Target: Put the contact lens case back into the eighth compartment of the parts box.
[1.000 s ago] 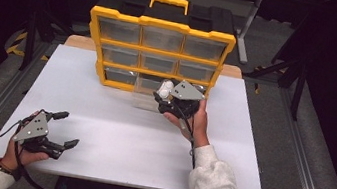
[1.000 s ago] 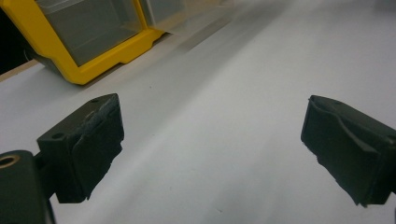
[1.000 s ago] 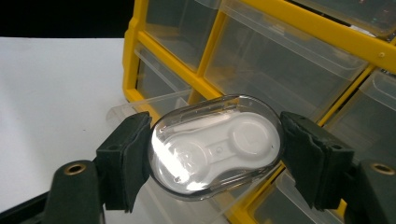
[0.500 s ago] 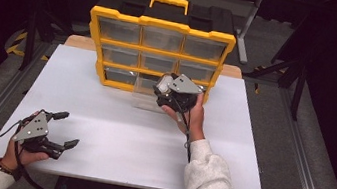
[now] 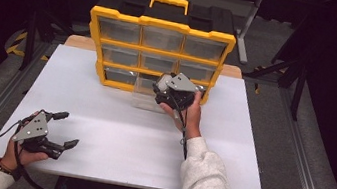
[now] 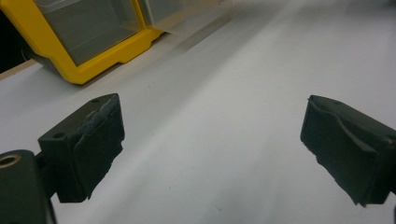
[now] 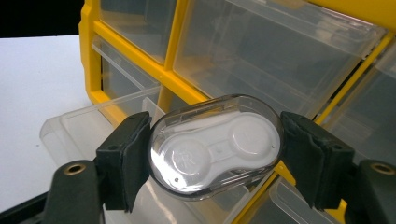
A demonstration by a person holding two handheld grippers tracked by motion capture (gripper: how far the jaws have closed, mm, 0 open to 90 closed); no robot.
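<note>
1. The drawer box (image 5: 158, 52) is bright yellow with a black top, and its drawers are see-through.
2. The little case (image 7: 215, 145) is clear outside and white inside.
3. The pulled-out drawer (image 7: 88, 128) is clear too.
4. The table (image 5: 115, 132) is plain white.
5. The left gripper (image 5: 61, 129) and the right gripper (image 7: 215, 151) are black.
6. The sleeve (image 5: 206, 181) is light grey.

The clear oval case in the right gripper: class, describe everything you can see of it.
The clear oval case is a see-through plastic shell with a rounded rim, holding a white insert shaped as two joined round wells. It looks closed and intact. The right gripper clamps it by its two narrow ends, one black pad on each, flat face toward the camera. It hangs above the pulled-out clear drawer at the bottom of the yellow organiser.
</note>
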